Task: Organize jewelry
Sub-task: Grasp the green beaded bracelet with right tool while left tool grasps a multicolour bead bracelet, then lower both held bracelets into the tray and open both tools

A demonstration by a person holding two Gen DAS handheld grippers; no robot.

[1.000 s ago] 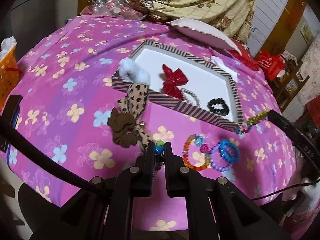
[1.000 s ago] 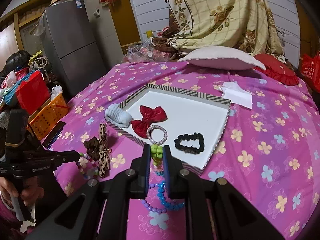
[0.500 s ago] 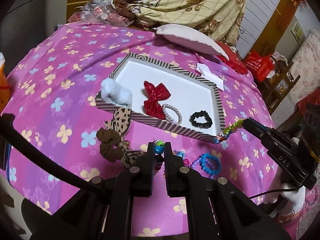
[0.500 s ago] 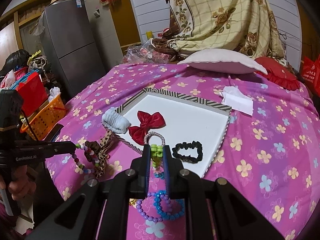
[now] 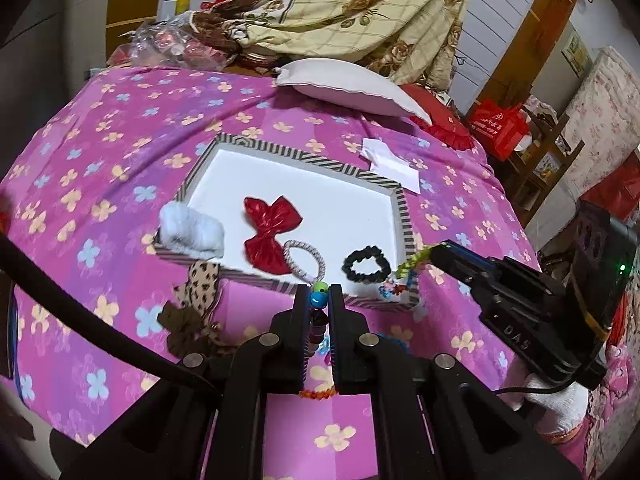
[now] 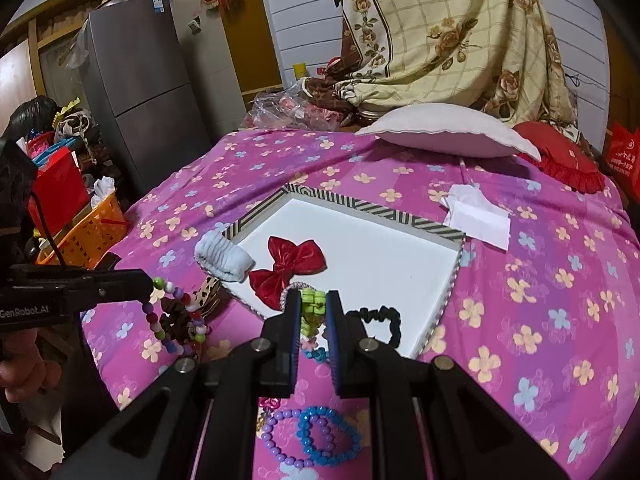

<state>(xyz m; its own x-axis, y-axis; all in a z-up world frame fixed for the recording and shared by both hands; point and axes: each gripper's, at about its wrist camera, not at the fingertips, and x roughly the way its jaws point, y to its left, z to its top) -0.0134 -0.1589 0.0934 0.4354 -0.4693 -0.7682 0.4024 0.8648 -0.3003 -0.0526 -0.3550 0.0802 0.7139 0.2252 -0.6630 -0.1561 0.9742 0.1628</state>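
Note:
A striped-rim white tray (image 5: pixel 403 216) (image 6: pixel 452 276) lies on the pink flowered bed. In it are a red bow (image 5: pixel 272 232) (image 6: pixel 292 264), a silver hair tie (image 5: pixel 304 258) and a black scrunchie (image 5: pixel 366 266) (image 6: pixel 380 320). My left gripper (image 5: pixel 320 300) is shut on a multicoloured bead bracelet (image 5: pixel 319 300), which hangs from it in the right wrist view (image 6: pixel 176 320), just short of the tray's near rim. My right gripper (image 6: pixel 314 304) is shut on a green bead bracelet (image 6: pixel 312 300) (image 5: pixel 412 262) over the tray's near right corner.
A white fluffy scrunchie (image 5: pixel 192 230) rests on the tray's left rim. Leopard and brown hair bows (image 5: pixel 192 308) lie left of the tray. Purple and blue bead bracelets (image 6: pixel 316 436) lie on the bed near me. A pillow (image 5: pixel 352 88) and a tissue (image 5: pixel 392 164) lie beyond.
Both grippers have risen and moved forward toward the tray with their bracelets lifted off the bed. The right gripper's bracelet now reaches the tray's near right corner.

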